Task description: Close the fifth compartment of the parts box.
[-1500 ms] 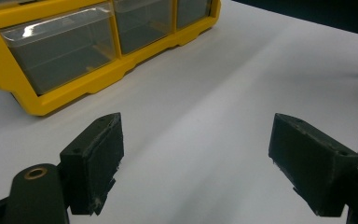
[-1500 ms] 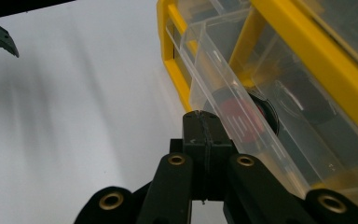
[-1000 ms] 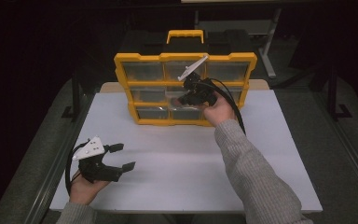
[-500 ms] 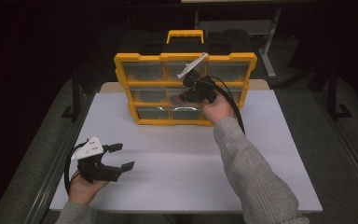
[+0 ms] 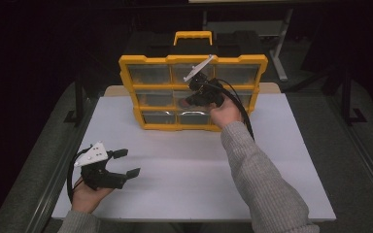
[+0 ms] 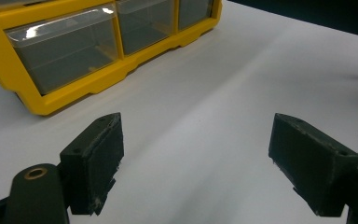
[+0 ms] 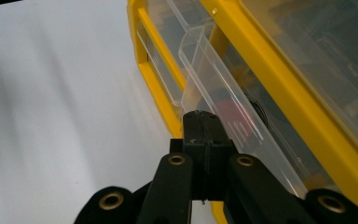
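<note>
Jaws of your right gripper (image 7: 200, 122) are pressed together against the clear drawer (image 7: 223, 105) in the organizer's (image 5: 193, 60) middle row; it is barely pulled out. Your left gripper (image 5: 125, 163) waits wide apart over the table (image 5: 291, 160).

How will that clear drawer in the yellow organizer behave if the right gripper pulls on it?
The clear drawer looks thin and glossy, so it may flex and slip at its lip. The right gripper has its jaws shut there. The yellow organizer stands upright on the smooth white table, so it could probably slide or tip forward.
</note>
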Demonstrator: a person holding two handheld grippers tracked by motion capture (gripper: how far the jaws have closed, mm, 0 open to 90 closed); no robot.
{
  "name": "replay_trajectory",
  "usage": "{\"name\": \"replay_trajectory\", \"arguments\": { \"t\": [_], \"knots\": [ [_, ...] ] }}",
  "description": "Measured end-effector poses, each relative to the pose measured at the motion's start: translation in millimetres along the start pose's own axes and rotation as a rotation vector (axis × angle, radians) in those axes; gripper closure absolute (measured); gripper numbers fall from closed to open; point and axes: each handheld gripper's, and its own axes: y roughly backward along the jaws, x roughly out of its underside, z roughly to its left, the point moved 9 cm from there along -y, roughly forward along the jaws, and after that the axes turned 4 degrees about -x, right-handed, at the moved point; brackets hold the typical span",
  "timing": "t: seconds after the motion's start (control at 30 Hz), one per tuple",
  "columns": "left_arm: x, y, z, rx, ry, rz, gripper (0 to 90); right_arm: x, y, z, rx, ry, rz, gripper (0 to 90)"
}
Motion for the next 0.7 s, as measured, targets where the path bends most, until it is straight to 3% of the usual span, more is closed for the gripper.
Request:
{"name": "replay_trajectory", "arguments": {
  "t": [0.13, 0.17, 0.23, 0.4, 0.53, 0.6, 0.7],
  "knots": [
    [-0.2, 0.3, 0.3, 0.0, -0.003, -0.001, 17.9, -0.7, -0.6, -0.5, 0.005, 0.006, 0.004, 89.1],
    [-0.2, 0.2, 0.2, 0.0, -0.002, -0.002, 17.9, -1.1, -1.3, -2.5, 0.009, 0.027, -0.001, 89.1],
    [-0.1, 0.3, 0.0, 0.0, -0.002, -0.001, 17.8, -1.3, -0.8, -0.8, 0.006, 0.004, 0.004, 89.1],
    [-0.3, 0.2, -0.2, 0.001, 0.0, -0.002, 17.9, -2.0, -2.2, -4.5, 0.016, 0.023, -0.001, 89.1],
    [-0.1, -0.9, -0.9, 0.004, -0.011, 0.002, 17.8, -3.0, -2.3, -3.0, 0.016, -0.005, 0.006, 89.1],
    [-0.2, -0.9, -1.0, 0.003, -0.01, 0.003, 17.8, -3.2, -2.8, -4.7, 0.022, 0.013, 0.008, 89.1],
    [-0.1, -0.5, -0.7, 0.001, -0.01, 0.002, 17.9, -3.9, -2.3, -4.0, 0.024, 0.0, 0.013, 89.1]
  ]
}}
